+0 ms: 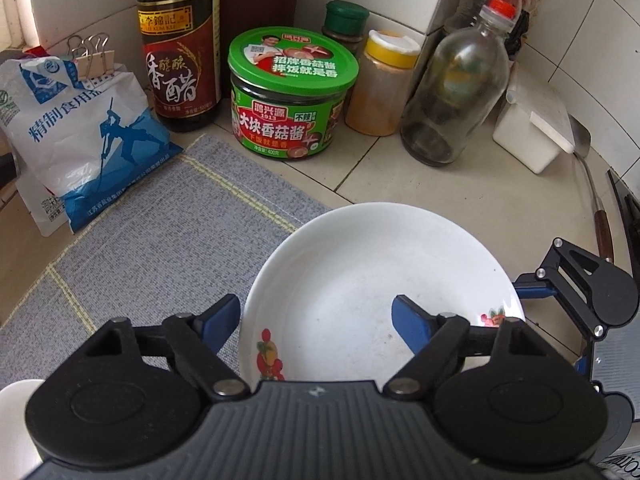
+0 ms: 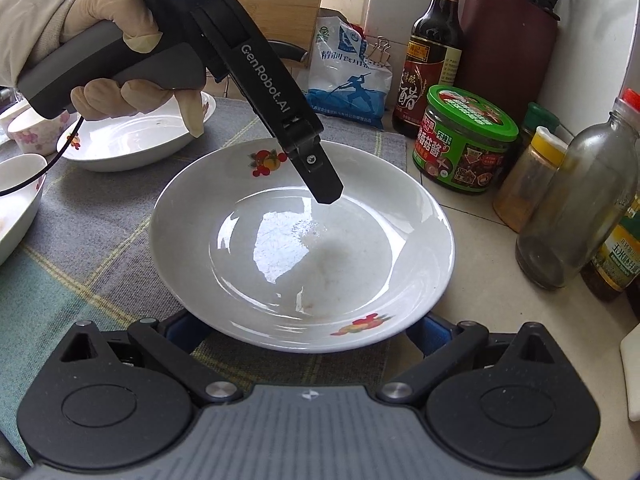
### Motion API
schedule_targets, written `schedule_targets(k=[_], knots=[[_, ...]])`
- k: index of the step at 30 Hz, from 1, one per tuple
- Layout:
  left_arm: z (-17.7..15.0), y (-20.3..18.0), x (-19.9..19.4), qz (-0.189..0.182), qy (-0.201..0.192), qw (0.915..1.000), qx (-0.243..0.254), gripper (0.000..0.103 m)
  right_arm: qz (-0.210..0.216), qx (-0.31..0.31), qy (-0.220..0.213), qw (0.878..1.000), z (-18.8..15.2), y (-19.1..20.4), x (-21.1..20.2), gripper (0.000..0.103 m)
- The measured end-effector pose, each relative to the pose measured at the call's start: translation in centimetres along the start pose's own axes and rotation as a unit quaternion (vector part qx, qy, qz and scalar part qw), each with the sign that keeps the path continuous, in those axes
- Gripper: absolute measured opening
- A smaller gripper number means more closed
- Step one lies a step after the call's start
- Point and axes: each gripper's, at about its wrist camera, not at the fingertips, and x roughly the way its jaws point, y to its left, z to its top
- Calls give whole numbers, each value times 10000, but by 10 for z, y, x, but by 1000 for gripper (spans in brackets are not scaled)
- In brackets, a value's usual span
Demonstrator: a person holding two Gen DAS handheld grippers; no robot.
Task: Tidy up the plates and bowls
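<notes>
At the far left, a small flowered bowl [image 2: 30,130] and the edge of another white dish [image 2: 16,204] stand on the grey checked cloth [image 2: 92,224]. Just beside them lies a second white plate [image 2: 132,142], under a gloved hand [image 2: 116,52] that grips the handle of the left hand-held gripper [image 1: 318,318]. Its jaws stand apart and press on nothing; one blue finger [image 1: 412,322] hangs over the inside of the white plate [image 2: 302,244], the other is outside the rim, over the cloth. This plate, with small fruit pictures on its rim, lies partly on the cloth and partly on the tiled worktop [image 2: 472,320]. The right hand-held gripper [image 2: 304,330] is at the near rim of the same plate; its blue fingers go under the rim on both sides and are hidden there, so I cannot tell if they press on it. Behind the plate stand a salt bag [image 1: 80,128], a dark vinegar bottle [image 1: 180,44], a green-lidded jar [image 1: 290,92], a yellow-capped spice jar [image 1: 382,84] and a clear glass bottle [image 1: 456,88].
</notes>
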Motion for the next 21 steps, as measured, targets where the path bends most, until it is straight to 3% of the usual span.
schedule_targets(k=[12, 21], knots=[[-26, -6, -63, 300, -580, 9979, 28, 87, -303, 402, 20, 9987, -5, 11, -25, 103], [-76, -28, -122, 686, -1125, 9913, 13, 92, -346, 775, -78, 9964, -10, 38, -54, 103]])
